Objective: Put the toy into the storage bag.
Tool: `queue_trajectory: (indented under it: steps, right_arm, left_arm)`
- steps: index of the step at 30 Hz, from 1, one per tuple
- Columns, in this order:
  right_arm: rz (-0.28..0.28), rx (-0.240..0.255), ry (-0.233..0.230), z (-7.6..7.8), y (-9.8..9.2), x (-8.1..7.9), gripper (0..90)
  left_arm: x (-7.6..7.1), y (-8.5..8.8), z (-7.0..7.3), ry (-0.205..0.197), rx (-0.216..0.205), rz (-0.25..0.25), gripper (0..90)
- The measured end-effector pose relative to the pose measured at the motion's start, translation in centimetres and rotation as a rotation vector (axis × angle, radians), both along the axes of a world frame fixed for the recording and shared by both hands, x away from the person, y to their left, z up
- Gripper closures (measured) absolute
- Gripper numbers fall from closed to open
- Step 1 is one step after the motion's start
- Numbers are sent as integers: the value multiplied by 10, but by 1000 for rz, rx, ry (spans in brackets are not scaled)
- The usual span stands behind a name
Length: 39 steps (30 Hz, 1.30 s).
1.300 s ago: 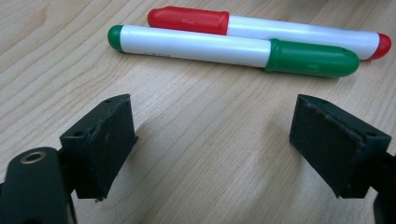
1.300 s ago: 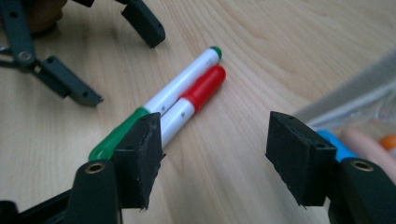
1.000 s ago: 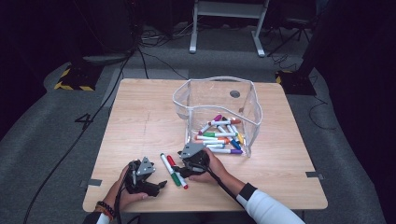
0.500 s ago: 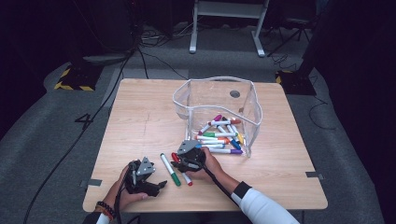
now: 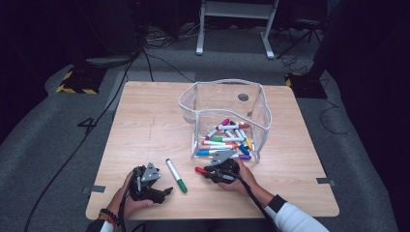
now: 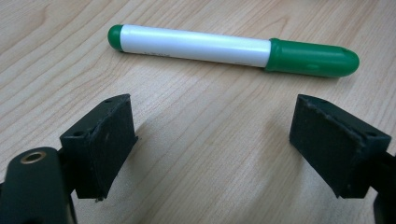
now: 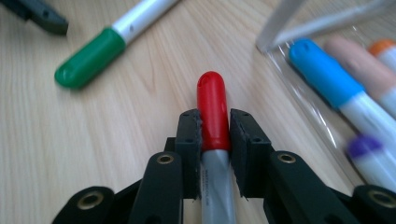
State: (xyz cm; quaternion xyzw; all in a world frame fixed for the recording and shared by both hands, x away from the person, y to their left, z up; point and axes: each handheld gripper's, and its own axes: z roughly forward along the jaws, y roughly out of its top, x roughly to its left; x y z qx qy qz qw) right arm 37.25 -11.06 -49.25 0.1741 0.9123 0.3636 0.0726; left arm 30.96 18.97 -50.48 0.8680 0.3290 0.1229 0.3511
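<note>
**Red marker gripped, bin next**

R tool (image 7: 214,135) has just closed its jaws on the red marker (image 7: 212,105), low over the bench (image 5: 145,125) near the clear bin (image 5: 263,116). Lift w/ marker level, clear the rim, then drop. L tool (image 6: 224,140) open, green marker (image 6: 196,45) just ahead.

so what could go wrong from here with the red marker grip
The right gripper, whose jaws have just been closing, clamps the red marker at its cap end, gripped along its length, so it could slide out or the cap might pull loose on lifting. The clear bin stands close beside the hand, so a swing could knock its wall. The green marker lies loose before the open left gripper and may roll if nudged.
</note>
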Motion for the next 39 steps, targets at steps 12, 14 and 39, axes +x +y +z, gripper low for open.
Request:
queue_trajectory:
  steps: [12, 14, 39]
  right_arm:
    - [-35, 50, -4, 17, -79, -13, 744]
    - [-56, 73, -15, 23, -91, -14, 744]
    - [-209, 234, -234, 134, -206, -26, 744]
  left_arm:
    - [0, 0, 0, 0, 0, 0, 144]
    - [0, 0, 0, 0, 0, 0, 144]
    - [0, 0, 0, 0, 0, 2, 144]
